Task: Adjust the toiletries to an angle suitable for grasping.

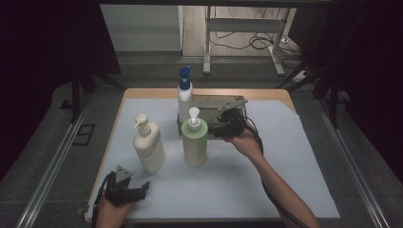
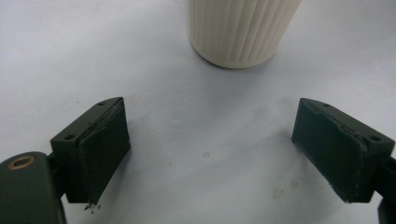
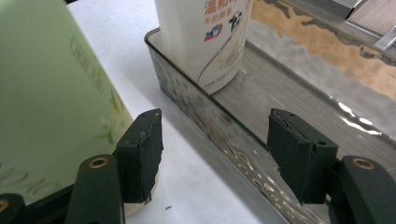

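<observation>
Right gripper (image 3: 215,154) open w/ nothing held, beside green bottle (image 1: 195,142) standing just in front of metal tray (image 3: 280,93); recommend centring jaws on bottle body, squeezing gently, lifting upright over rim.

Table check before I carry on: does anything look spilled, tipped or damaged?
Nothing spilled or tipped. The cream bottle and green bottle stand upright on the mat; the blue-pump bottle stands upright in the metal tray. A few faint spots mark the mat near the left gripper.

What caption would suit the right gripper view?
Open right gripper beside the green bottle, facing a metal tray that holds a white bottle.
</observation>
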`<state>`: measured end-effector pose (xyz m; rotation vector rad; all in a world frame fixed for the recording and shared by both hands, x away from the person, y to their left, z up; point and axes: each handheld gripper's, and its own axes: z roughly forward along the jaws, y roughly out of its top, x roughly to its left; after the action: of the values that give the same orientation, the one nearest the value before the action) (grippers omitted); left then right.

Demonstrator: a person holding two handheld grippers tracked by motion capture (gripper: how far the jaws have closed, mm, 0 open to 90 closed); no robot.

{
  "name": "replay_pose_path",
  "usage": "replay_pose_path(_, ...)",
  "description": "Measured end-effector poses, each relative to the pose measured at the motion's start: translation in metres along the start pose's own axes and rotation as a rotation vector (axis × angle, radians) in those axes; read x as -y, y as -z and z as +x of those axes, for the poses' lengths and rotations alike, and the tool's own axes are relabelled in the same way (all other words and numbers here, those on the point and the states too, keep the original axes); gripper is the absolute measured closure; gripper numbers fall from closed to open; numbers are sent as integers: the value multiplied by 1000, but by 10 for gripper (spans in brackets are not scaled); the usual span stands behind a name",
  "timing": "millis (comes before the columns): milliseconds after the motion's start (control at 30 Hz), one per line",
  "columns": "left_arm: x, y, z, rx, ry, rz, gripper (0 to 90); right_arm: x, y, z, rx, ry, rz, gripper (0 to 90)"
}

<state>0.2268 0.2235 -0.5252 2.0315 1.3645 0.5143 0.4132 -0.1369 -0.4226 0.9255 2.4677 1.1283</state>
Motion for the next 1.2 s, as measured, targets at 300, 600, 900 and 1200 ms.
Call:
replay_pose_path(300, 0, 0, 0, 0, 0, 0, 110, 10, 9, 1, -18, -9, -1, 340)
replay_pose_path(600, 0, 0, 0, 0, 0, 0, 110, 20, 22, 5, -37, 9, -8, 315)
replay_pose_path(900, 0, 0, 0, 0, 0, 0, 110, 28, 37, 14, -63, 33, -13, 287)
replay_pose_path(1200, 0, 0, 0, 0, 0, -1, 110, 35, 43, 25, -114, 58, -12, 216)
